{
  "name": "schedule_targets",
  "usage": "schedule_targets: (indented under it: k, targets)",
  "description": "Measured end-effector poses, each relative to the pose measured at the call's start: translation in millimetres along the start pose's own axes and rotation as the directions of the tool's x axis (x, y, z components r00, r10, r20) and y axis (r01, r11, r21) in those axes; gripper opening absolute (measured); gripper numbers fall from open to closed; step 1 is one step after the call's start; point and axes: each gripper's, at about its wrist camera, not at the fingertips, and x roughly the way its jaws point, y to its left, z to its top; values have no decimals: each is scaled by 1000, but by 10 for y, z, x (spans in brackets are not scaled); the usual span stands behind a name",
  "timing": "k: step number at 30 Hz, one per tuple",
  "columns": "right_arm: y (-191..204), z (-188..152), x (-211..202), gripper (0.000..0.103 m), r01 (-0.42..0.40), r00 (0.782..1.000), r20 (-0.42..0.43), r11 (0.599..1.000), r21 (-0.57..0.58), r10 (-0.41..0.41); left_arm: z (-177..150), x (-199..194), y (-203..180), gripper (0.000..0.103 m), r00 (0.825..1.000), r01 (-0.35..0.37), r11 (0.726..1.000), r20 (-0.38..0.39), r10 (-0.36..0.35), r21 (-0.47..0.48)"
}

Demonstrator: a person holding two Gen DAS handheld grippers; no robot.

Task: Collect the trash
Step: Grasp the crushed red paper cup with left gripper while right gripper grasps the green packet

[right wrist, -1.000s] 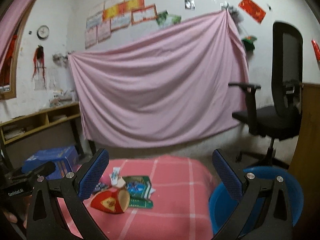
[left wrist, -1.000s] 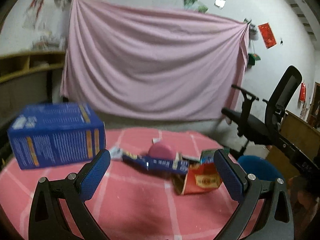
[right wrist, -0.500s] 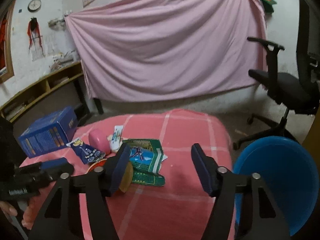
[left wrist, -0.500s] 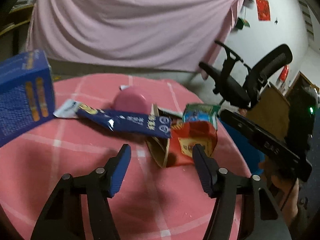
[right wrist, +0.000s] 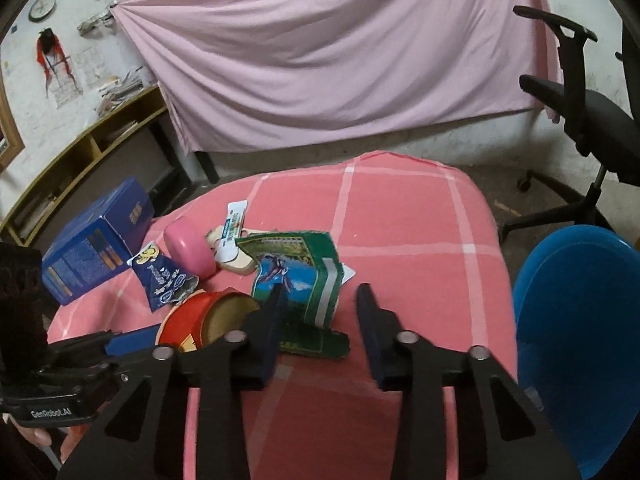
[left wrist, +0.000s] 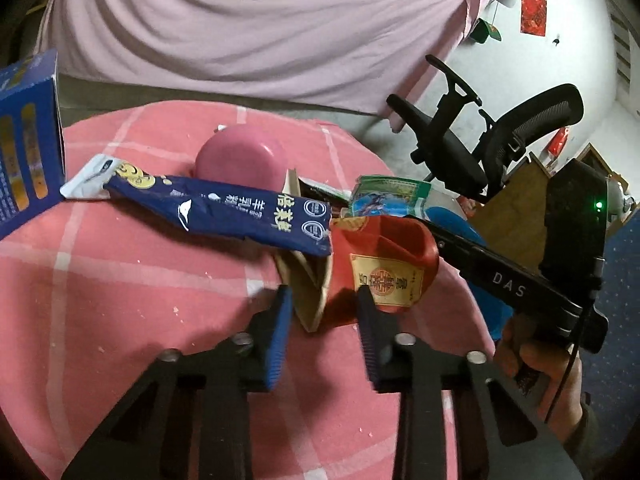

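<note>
Left tongs point(left wrist: 322, 300): parted, gripping nothing; blue pads either side of the near end of the red box, not yet pinching.
Right tongs point(right wrist: 319, 296): parted, gripping nothing; hovering over the green wrapper, left pad above its edge, right pad over bare cloth.
Red box point(left wrist: 380, 264): crushed carton lying on its side just ahead of the left tongs, near the right edge of the table; open cardboard mouth facing left and toward the tongs, label face up; long axis roughly left to right, so likely to flatten further under a squeeze.
Reason for left pose: probably lined up to close across the box's short width at the open end, where the walls give.
Green wrapper point(right wrist: 298, 276): flattened pack just beyond the red box, partly propped up, printed side showing; long axis roughly toward and away from the right tongs.
Blue sachet point(left wrist: 224, 210): long foil pack, torn white end pointing left, other end resting on the red box; likely to slide off on lifting.
Pink bowl point(left wrist: 241, 160): upside down, behind the sachet.
Blue carton point(right wrist: 96, 246): upright at the left edge of the table, apart from the pile.
Table point(right wrist: 404, 216): pink checked cloth under everything.
Blue tub point(right wrist: 580, 320): just off the right edge of the table, lower down; probably the bin, hence trash bunched on that side.
</note>
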Motion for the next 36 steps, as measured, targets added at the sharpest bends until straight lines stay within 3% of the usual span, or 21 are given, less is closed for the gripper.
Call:
schedule_targets:
  k: [1, 3, 8, 16, 20, 27, 33, 36]
  targets:
    - [3, -2, 2, 18, -7, 1000, -5, 1000, 0, 7, 16, 5, -9, 21, 1000, 3, 1000, 2, -3, 0]
    - [25, 0, 6, 16, -14, 1000, -13, 1000, -6, 14, 31, 7, -20, 12, 1000, 25, 1000, 2, -25, 2]
    - [58, -31, -38, 10, -46, 999, -16, 999, -18, 46, 18, -13, -90, 5, 998, 58, 998, -1, -58, 35]
    - [156, -99, -200, 4, -44, 998, 40, 997, -58, 46, -35, -128, -298, 1, 996, 38, 994, 80, -47, 107]
    - [220, -128, -350, 3, -10, 994, 107, 996, -91, 20, -114, -231, -435, 1, 989, -13, 988, 151, -11, 154]
    - [324, -213, -671, 3, 44, 965, 261, 989, -141, -5, -316, -358, -707, 1, 956, -109, 973, 290, 47, 204]
    - [255, -209, -693, 3, 14, 967, 255, 994, -109, 14, -370, -184, -788, 1, 957, -164, 972, 267, 115, 169]
    - [94, -167, -615, 5, 3, 979, 202, 999, -47, 7, -322, -70, -712, 1, 957, -194, 975, 239, 164, 110]
